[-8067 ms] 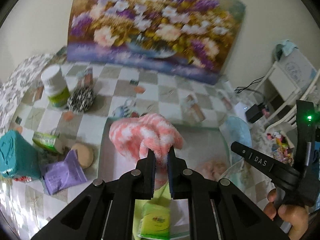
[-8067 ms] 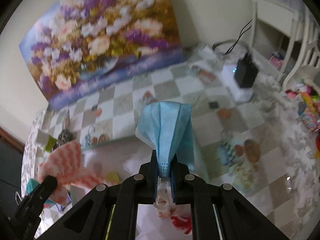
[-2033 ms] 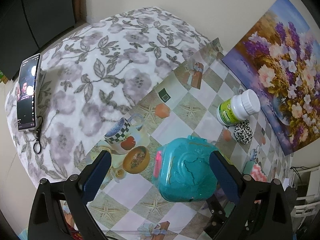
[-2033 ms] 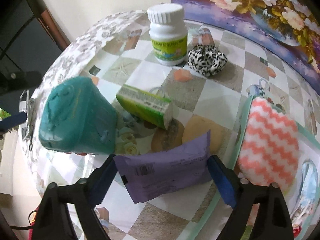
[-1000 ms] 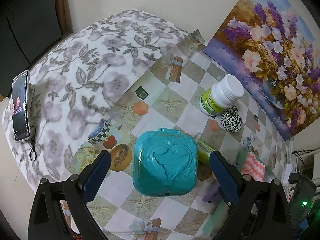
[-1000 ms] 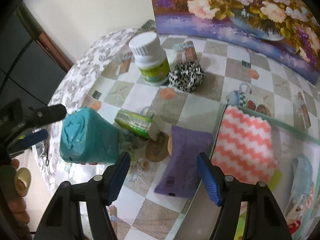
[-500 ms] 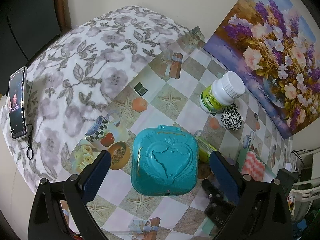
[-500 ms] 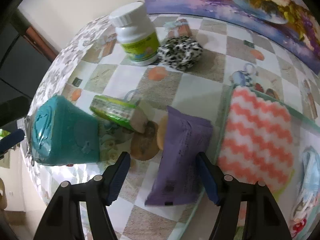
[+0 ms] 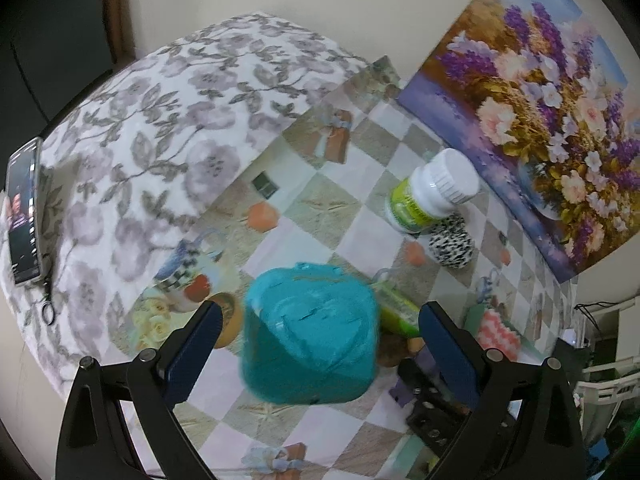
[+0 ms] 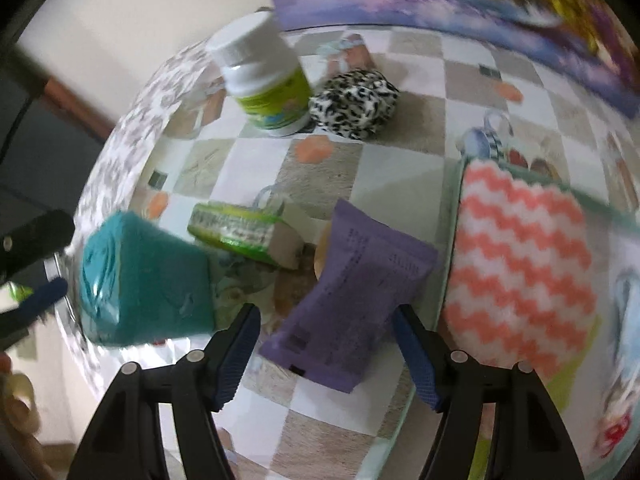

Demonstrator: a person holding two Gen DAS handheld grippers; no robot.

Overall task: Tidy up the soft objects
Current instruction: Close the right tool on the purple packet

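A purple packet (image 10: 352,292) lies on the checked tablecloth, its right edge close to the tray rim (image 10: 454,240). My right gripper (image 10: 326,354) hangs just above its near end, open, the pads clear of it on both sides. A pink-and-white zigzag cloth (image 10: 516,264) lies in the tray, with a pale blue mask (image 10: 628,300) beside it. A leopard-print scrunchie (image 10: 356,104) sits by a white bottle (image 10: 264,88). My left gripper (image 9: 316,348) is open over a teal box (image 9: 312,336), which stands between the fingers untouched.
A green tissue pack (image 10: 236,232) and a round beige pad (image 10: 320,248) lie between the teal box (image 10: 144,280) and the packet. A flower painting (image 9: 532,92) leans on the wall. A phone (image 9: 24,208) rests on the floral cloth at the far left.
My right gripper has sunk closer to the purple packet and rolled a little, so the packet looks larger between the fingers. The left gripper stays over the teal box.
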